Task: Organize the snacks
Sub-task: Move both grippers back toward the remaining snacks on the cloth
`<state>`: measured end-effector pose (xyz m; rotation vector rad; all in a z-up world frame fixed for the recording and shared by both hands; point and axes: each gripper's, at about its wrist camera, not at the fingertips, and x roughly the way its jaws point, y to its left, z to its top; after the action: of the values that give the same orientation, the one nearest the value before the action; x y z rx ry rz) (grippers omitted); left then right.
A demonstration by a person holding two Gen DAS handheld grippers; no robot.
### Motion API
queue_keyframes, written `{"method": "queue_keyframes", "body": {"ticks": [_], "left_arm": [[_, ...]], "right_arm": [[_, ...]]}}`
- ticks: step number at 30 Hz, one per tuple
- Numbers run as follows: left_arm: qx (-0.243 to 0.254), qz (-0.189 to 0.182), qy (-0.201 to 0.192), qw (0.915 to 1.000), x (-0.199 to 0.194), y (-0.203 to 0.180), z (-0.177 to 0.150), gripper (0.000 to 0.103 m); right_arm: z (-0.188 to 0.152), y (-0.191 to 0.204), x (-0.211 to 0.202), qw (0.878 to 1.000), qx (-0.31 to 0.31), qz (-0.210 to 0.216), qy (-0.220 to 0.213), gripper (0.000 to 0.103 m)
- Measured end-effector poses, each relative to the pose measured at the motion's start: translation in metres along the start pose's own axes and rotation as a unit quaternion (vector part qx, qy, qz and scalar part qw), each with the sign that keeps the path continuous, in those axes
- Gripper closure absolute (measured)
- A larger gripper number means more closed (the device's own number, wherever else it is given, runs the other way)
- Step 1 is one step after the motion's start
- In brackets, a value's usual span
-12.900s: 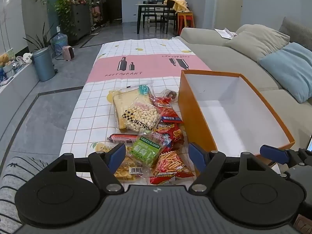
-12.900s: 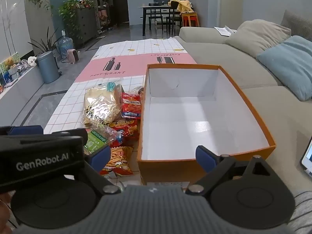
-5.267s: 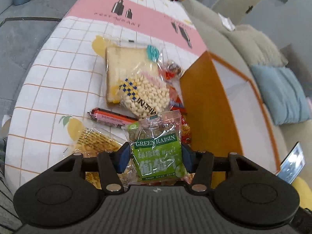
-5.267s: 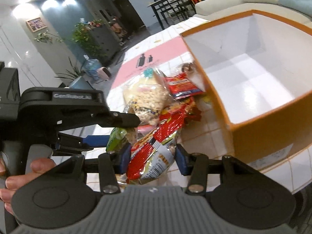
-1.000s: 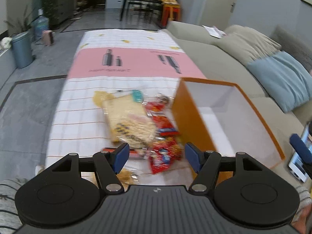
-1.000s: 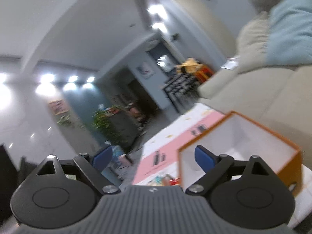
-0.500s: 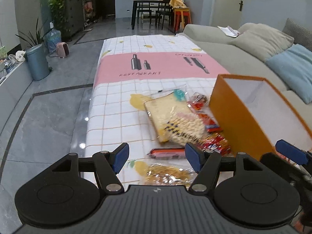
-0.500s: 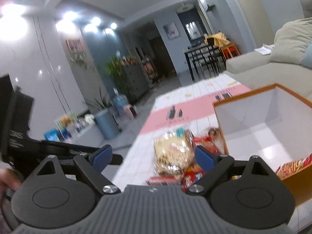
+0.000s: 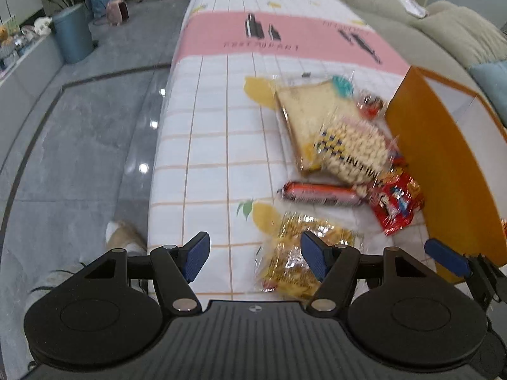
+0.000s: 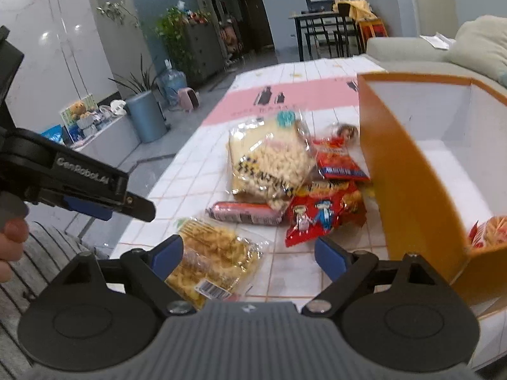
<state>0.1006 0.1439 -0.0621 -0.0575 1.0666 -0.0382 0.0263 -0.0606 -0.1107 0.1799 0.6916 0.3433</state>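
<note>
Snack packs lie on the checked tablecloth left of the orange box. A yellow crisp bag lies nearest, then a pink sausage, a red snack bag, a bag of white puffs on a bread pack. A red-orange snack pack lies inside the box. My left gripper is open and empty above the near table edge. My right gripper is open and empty over the yellow crisp bag.
A grey sofa with cushions runs along the right. A blue bin and plants stand on the floor at the left. A cat's paw shows under the table's near corner. The pink far end of the cloth holds nothing.
Both grippers have tipped down and moved closer to the near snacks. The right view has swung from the room down to the table. Both stay open and empty.
</note>
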Motion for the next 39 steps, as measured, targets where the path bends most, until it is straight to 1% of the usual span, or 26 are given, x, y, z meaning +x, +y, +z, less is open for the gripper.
{"method": "queue_keyframes", "body": {"ticks": [3, 6, 7, 9, 13, 15, 17, 18, 22, 23, 24, 27, 29, 32, 34, 35, 36, 39], "left_arm": [[-0.008, -0.01, 0.023, 0.9997, 0.008, 0.004, 0.0, 0.026], [-0.015, 0.001, 0.037, 0.9992, 0.015, 0.006, 0.0, 0.026], [-0.021, 0.003, 0.038, 0.9991, 0.016, 0.008, 0.0, 0.026], [-0.035, 0.003, 0.038, 0.9987, 0.017, 0.012, 0.002, 0.026], [-0.062, 0.011, 0.041, 0.9972, 0.02, 0.023, 0.005, 0.026], [-0.071, 0.013, 0.046, 0.9963, 0.021, 0.027, 0.006, 0.026], [-0.078, 0.014, 0.049, 0.9957, 0.022, 0.031, 0.006, 0.026], [-0.081, 0.014, 0.049, 0.9954, 0.022, 0.032, 0.006, 0.026], [-0.082, 0.01, 0.048, 0.9954, 0.022, 0.033, 0.005, 0.026], [-0.081, 0.009, 0.048, 0.9955, 0.021, 0.033, 0.005, 0.026], [-0.079, 0.008, 0.047, 0.9957, 0.021, 0.032, 0.005, 0.026], [-0.077, 0.008, 0.048, 0.9958, 0.021, 0.032, 0.005, 0.026], [-0.076, 0.01, 0.05, 0.9958, 0.023, 0.031, 0.006, 0.026], [-0.076, 0.013, 0.052, 0.9957, 0.025, 0.03, 0.006, 0.026], [-0.075, 0.012, 0.05, 0.9958, 0.026, 0.029, 0.007, 0.026], [-0.075, 0.011, 0.047, 0.996, 0.025, 0.028, 0.007, 0.026], [-0.074, 0.01, 0.045, 0.9962, 0.025, 0.027, 0.008, 0.026], [-0.067, 0.011, 0.038, 0.997, 0.023, 0.023, 0.007, 0.026]], "right_arm": [[-0.001, 0.0, 0.013, 1.0, 0.011, -0.013, 0.014, 0.015], [-0.002, -0.002, 0.026, 0.998, 0.045, -0.003, 0.041, 0.015], [-0.002, -0.001, 0.027, 0.998, 0.047, 0.003, 0.049, 0.015], [-0.002, 0.007, 0.029, 0.998, 0.025, 0.019, 0.05, 0.015], [-0.002, 0.03, 0.026, 0.997, -0.054, 0.051, 0.028, 0.015], [-0.001, 0.041, 0.03, 0.992, -0.101, 0.066, 0.027, 0.014], [0.001, 0.05, 0.041, 0.986, -0.143, 0.076, 0.049, 0.014], [0.001, 0.053, 0.047, 0.983, -0.155, 0.079, 0.061, 0.014], [0.002, 0.058, 0.063, 0.979, -0.175, 0.079, 0.071, 0.014], [0.001, 0.06, 0.067, 0.977, -0.187, 0.077, 0.074, 0.013], [0.0, 0.062, 0.071, 0.972, -0.207, 0.075, 0.078, 0.01], [-0.001, 0.065, 0.078, 0.962, -0.252, 0.082, 0.073, 0.005], [-0.001, 0.065, 0.086, 0.957, -0.259, 0.095, 0.087, 0.003], [-0.001, 0.063, 0.088, 0.956, -0.261, 0.101, 0.088, 0.003], [-0.001, 0.059, 0.086, 0.956, -0.26, 0.107, 0.09, 0.006], [-0.001, 0.058, 0.084, 0.955, -0.261, 0.108, 0.088, 0.01], [-0.001, 0.058, 0.082, 0.955, -0.264, 0.107, 0.087, 0.016], [-0.001, 0.055, 0.078, 0.954, -0.267, 0.102, 0.091, 0.018]]}}
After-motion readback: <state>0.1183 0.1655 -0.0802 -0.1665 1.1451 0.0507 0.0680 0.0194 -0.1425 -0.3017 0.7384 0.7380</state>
